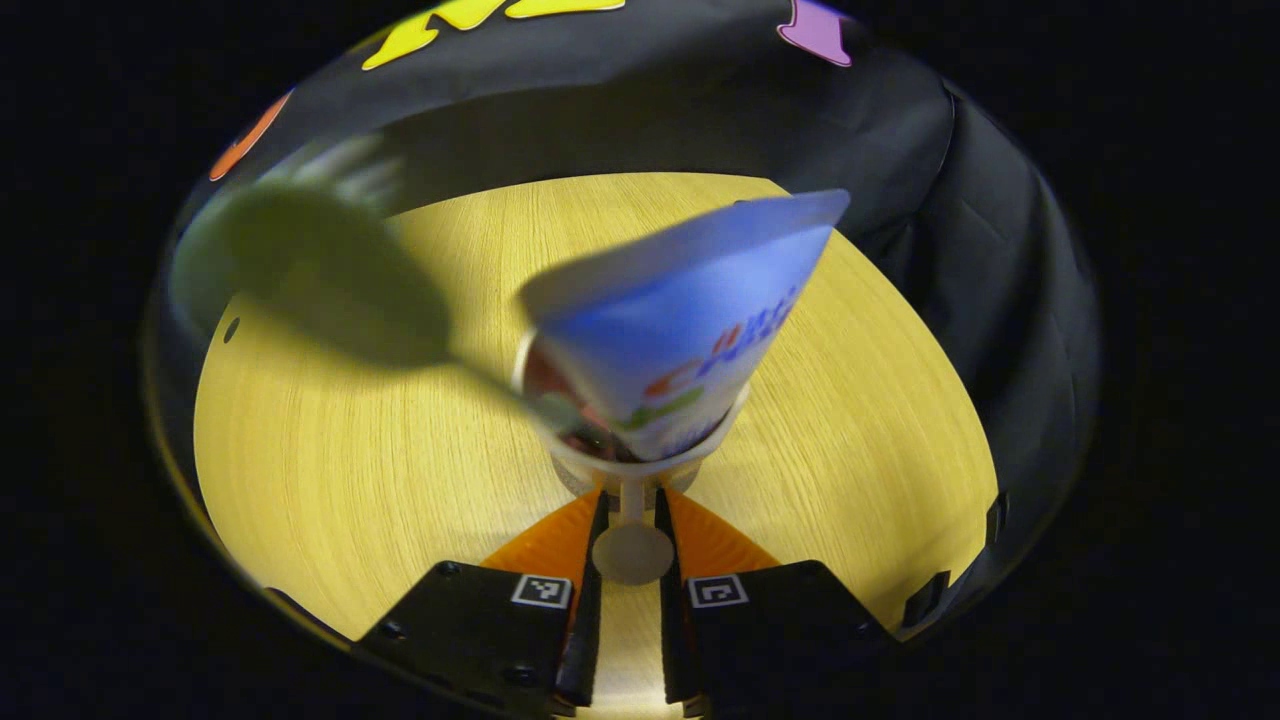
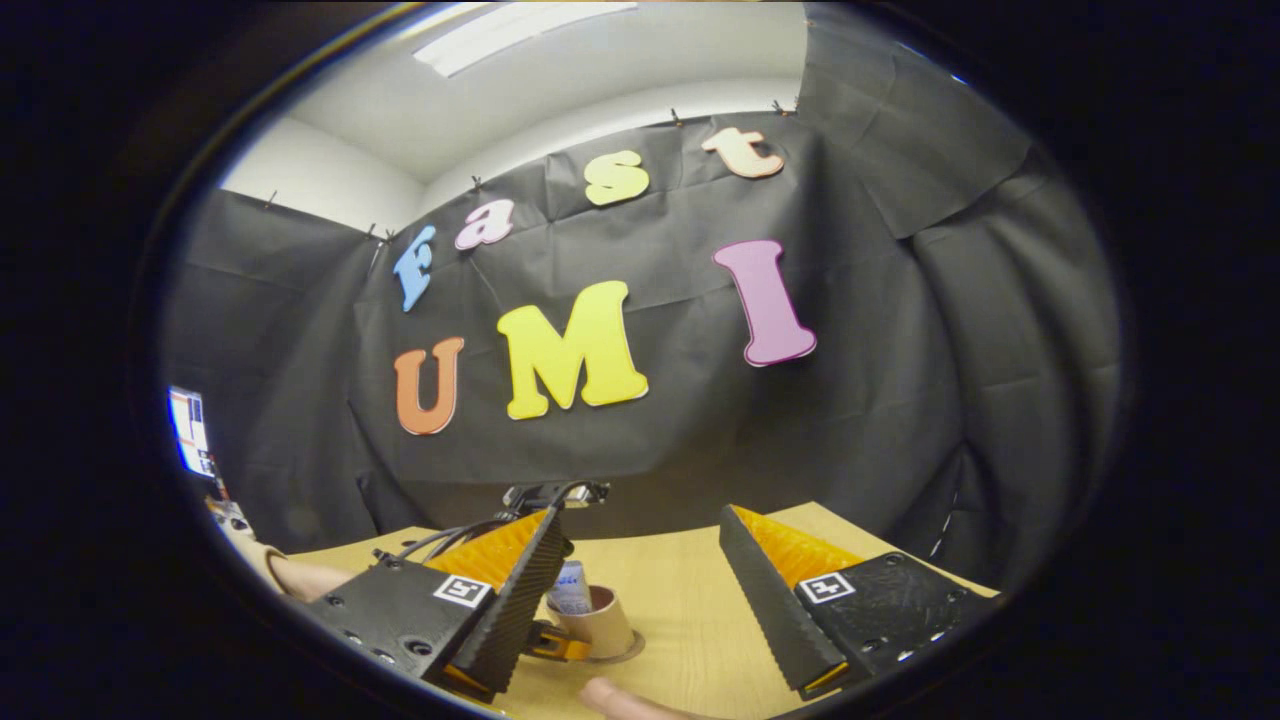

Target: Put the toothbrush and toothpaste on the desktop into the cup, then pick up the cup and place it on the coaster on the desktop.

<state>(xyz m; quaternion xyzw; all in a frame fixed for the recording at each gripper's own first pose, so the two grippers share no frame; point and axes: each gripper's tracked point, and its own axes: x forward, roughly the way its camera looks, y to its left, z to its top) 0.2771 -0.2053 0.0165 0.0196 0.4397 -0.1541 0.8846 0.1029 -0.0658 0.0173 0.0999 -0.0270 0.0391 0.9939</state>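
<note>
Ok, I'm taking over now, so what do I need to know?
Left gripper: fingers shut on the cup's handle.
Right gripper: open, holding nothing, up off the desk.
Done: toothpaste and toothbrush are in the cup.
The cup is at the coaster; I can't tell if it rests on it.
Left: set it down if needed, then let go.

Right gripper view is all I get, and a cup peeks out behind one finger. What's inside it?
Observer: In the left gripper view, a blue toothpaste tube stands in the cup, flat end up.
Operator: Anything else in there?
Observer: A green toothbrush, blurred, leans out over the rim.
Operator: Is something holding the cup?
Observer: The left gripper pinches the cup's handle between both fingers.
</note>
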